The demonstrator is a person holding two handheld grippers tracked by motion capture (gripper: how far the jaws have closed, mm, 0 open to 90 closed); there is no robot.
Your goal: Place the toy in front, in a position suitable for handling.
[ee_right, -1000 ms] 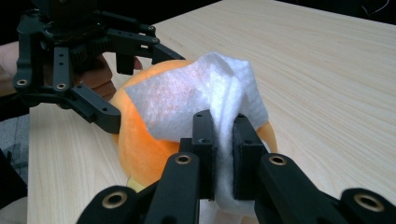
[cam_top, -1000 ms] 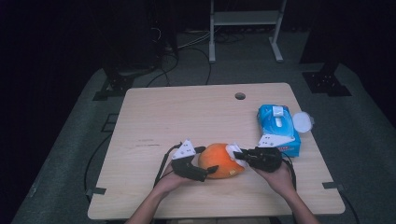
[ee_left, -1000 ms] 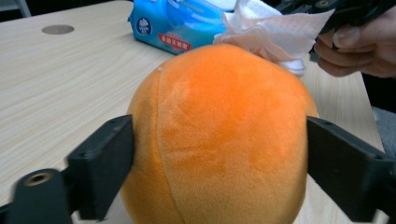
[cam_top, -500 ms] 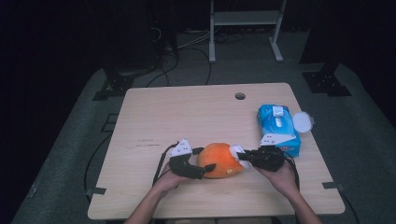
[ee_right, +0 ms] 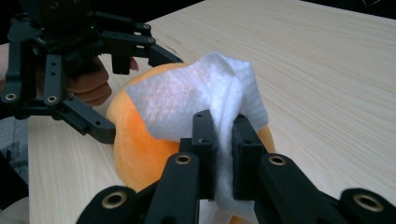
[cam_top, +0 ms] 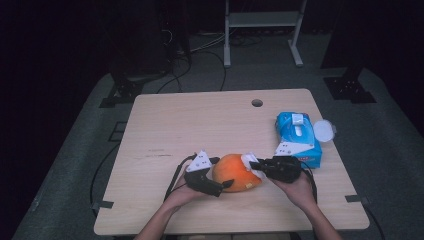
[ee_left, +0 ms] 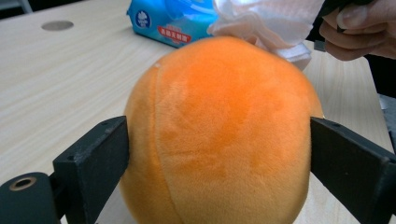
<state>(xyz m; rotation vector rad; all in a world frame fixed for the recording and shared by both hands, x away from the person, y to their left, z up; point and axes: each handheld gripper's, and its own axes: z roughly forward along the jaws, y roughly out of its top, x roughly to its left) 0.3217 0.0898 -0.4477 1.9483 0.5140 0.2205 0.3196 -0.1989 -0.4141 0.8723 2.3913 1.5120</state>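
My left gripper (ee_left: pixel 215 154) clamps the round orange plush ball (ee_left: pixel 219 135) near the wooden table's (cam_top: pixel 200 120) front edge. My right gripper (ee_right: pixel 219 140) pinches a white wet wipe (ee_right: pixel 205 93), lying on the ball's top right side.

Both forearms come in from the near edge of the worktop and angle inward, so that the left gripper (cam_top: pixel 216 176) and the right gripper (cam_top: pixel 256 164) face each other near the middle, with the left hand (cam_top: pixel 182 192) and the right hand (cam_top: pixel 295 187) wrapped around their bodies from behind. The left gripper's jaws stand spread wide, one pressed against each side of the orange plush ball (ee_left: pixel 219 135). The right gripper's jaws are pinched close together on a fold of white wipe (ee_right: pixel 205 100), which drapes over the top of the ball.
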